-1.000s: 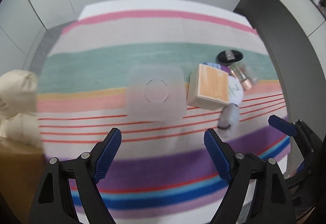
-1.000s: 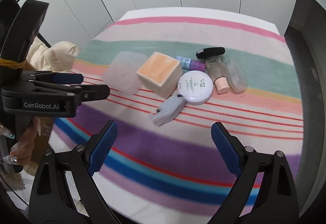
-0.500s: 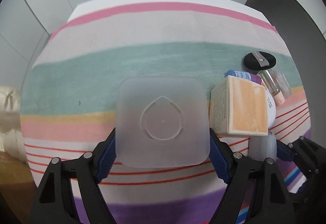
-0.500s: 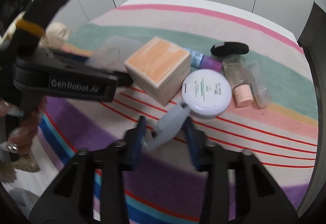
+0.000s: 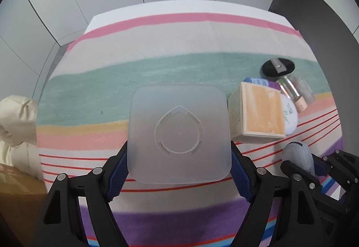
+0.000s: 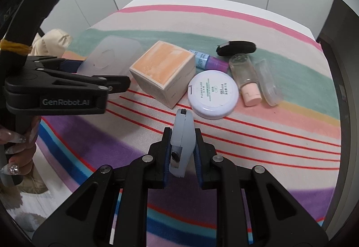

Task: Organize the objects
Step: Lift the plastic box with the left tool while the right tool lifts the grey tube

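Note:
My left gripper (image 5: 179, 170) is shut on a frosted square plastic box (image 5: 179, 132), upside down, held just above the striped cloth; it also shows in the right wrist view (image 6: 112, 60). My right gripper (image 6: 181, 152) is shut on a small grey-blue clip-like tool (image 6: 182, 137), also seen in the left wrist view (image 5: 298, 155). An orange-topped carton (image 6: 163, 71), a white round compact (image 6: 213, 93), a clear bottle with a pink cap (image 6: 245, 78), a purple tube (image 6: 211, 61) and a black puff (image 6: 235, 48) lie together on the cloth.
A clear cap (image 6: 268, 83) lies right of the bottle. The striped cloth (image 5: 179, 45) covers the table. A cream cushion (image 5: 15, 121) sits off the left edge. White wall panels stand behind.
My left gripper moved forward and closed on the frosted box. My right gripper closed on the grey-blue tool and lifted it toward me.

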Demonstrator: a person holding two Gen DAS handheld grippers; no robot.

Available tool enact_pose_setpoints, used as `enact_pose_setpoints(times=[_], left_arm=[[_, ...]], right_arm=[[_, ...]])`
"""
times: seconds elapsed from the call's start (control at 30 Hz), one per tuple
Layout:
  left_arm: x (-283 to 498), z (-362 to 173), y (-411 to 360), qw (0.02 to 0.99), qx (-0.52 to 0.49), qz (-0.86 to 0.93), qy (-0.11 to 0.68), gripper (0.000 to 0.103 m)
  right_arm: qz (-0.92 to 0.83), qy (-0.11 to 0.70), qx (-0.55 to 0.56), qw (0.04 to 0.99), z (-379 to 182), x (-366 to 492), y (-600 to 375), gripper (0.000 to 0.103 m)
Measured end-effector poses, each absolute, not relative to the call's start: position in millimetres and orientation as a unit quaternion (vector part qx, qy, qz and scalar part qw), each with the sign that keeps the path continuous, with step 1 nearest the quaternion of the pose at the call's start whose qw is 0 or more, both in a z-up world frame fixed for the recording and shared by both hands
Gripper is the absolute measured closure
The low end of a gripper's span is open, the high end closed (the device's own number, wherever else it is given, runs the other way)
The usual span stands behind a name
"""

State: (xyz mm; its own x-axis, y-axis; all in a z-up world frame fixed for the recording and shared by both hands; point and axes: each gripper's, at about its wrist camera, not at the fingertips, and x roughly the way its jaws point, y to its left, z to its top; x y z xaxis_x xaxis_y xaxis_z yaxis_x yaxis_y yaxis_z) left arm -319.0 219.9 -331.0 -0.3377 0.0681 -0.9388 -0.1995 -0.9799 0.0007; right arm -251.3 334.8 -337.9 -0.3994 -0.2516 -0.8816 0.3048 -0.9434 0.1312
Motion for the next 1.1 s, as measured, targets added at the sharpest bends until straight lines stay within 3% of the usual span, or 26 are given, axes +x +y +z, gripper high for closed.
enact_pose_setpoints(times=[0.43,1.1], left_arm=[[-303.9,-237.6,206.1,0.07,-0.516,0.851,0.068,0.023],[-232.2,-36.2,167.2,0.049,-0.407,0.91,0.069,0.023]], right_arm=[[-0.847,-0.028,0.52,0.112,-267.4,-247.1,366.3,0.084],[-0.888,-0.021,0.452,0.084,-67.5,-214.7,354.9,0.084]])
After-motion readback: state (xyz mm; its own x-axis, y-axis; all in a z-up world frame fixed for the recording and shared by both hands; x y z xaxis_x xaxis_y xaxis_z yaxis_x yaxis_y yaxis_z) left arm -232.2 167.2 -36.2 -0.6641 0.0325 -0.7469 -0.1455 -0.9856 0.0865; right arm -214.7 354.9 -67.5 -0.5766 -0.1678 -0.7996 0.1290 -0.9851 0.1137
